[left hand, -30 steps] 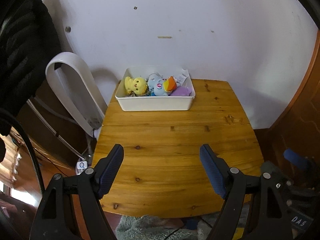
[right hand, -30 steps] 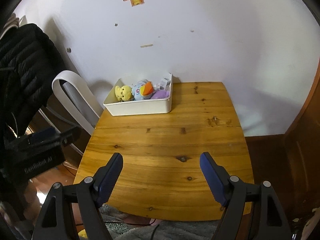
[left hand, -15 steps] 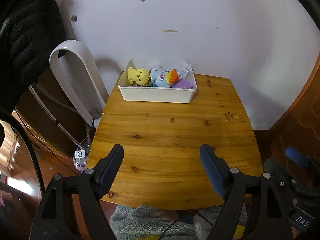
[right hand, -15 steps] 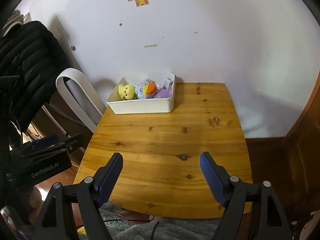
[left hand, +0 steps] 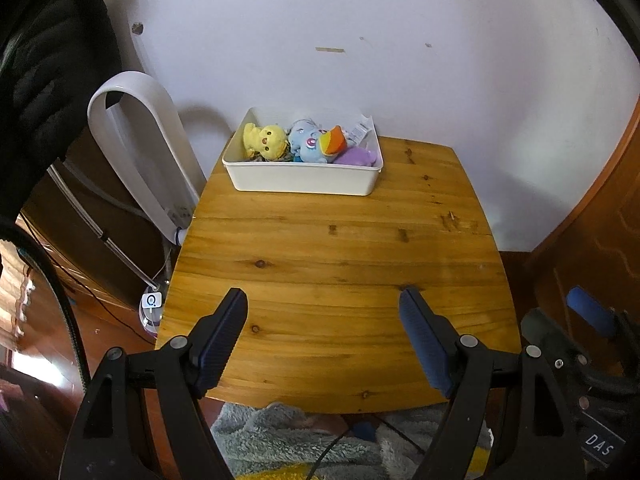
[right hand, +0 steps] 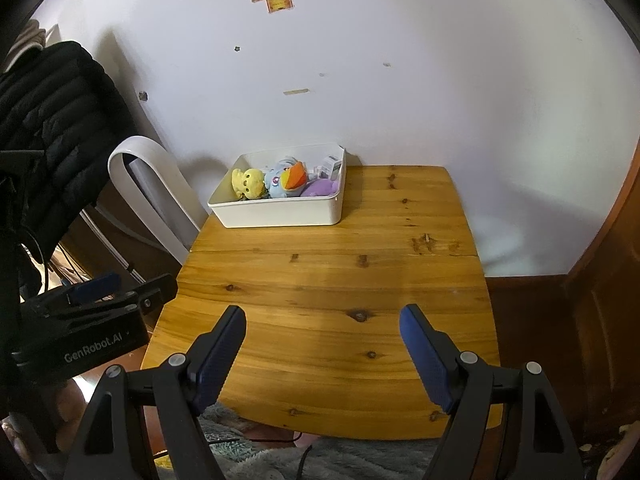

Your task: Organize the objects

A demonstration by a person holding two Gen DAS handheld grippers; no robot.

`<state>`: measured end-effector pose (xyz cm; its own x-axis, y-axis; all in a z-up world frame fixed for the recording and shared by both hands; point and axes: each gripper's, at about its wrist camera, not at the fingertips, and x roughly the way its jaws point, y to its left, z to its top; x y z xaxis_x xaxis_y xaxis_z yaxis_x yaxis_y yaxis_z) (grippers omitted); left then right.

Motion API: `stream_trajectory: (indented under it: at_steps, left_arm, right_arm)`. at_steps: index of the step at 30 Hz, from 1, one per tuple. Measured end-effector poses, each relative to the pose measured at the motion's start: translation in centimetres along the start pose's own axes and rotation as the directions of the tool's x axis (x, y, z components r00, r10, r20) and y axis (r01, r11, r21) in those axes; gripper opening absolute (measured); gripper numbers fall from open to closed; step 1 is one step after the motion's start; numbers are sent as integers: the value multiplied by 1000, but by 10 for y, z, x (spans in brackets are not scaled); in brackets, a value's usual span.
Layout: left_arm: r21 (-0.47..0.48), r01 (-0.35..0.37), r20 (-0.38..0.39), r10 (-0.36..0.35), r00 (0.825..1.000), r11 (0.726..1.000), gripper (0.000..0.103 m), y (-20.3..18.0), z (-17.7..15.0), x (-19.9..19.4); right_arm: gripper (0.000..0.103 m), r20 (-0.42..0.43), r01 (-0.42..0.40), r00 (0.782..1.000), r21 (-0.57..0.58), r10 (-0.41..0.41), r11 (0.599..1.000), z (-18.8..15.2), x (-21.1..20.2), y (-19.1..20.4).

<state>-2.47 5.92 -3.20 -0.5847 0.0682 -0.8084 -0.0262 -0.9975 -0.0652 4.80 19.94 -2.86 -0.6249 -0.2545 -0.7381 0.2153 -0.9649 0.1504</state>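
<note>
A white bin (left hand: 304,178) (right hand: 280,214) stands at the far left corner of the wooden table (left hand: 340,264) (right hand: 332,288), against the wall. In it lie a yellow plush (left hand: 266,141) (right hand: 248,182), a blue plush with an orange patch (left hand: 316,145) (right hand: 286,179), a purple plush (left hand: 356,157) (right hand: 320,188) and a small box (right hand: 332,164). My left gripper (left hand: 323,312) is open and empty above the table's near edge. My right gripper (right hand: 322,328) is open and empty above the near edge too. The left gripper's body (right hand: 92,320) shows at the left of the right wrist view.
A white loop-shaped fan (left hand: 140,152) (right hand: 152,192) stands left of the table by the wall. A black padded jacket (right hand: 52,120) hangs at the far left. A grey fluffy rug (left hand: 288,436) lies under the near edge. Wooden panelling (right hand: 600,300) is at the right.
Both grippers have drawn back and risen a little, so the table and bin look farther and lower. Both stay open. The bin and plush toys have not moved.
</note>
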Motion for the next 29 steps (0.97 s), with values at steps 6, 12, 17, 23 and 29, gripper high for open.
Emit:
stream_trajectory:
  at_steps: [6,12,17,23,29]
  left_arm:
    - [4,10,-5,-10,1000,1000,81,-3,-1,3]
    - [12,14,-7,-14,1000,1000,81,-6,-1,5]
    - [12,17,-11,-17,1000,1000,81,-5,-1,8]
    - [26,39,-13,-39,999,999,81,-8,-3,9]
    - [28,40,-19,-39,999,999,81,-10,-2,11]
  right_arm:
    - [80,-8,22,1000,-4,-22,1000,0,3,-2]
    - [80,-19,34,999,-14,-34,999,1,7,-2]
    - [80,-27,42,999,-14,-42,999,1,9,-1]
    - [80,-44,50,998,-13,-50,999,1,15,-4]
    - [80,-46,55,997,-10,-55,998,0,16,-7]
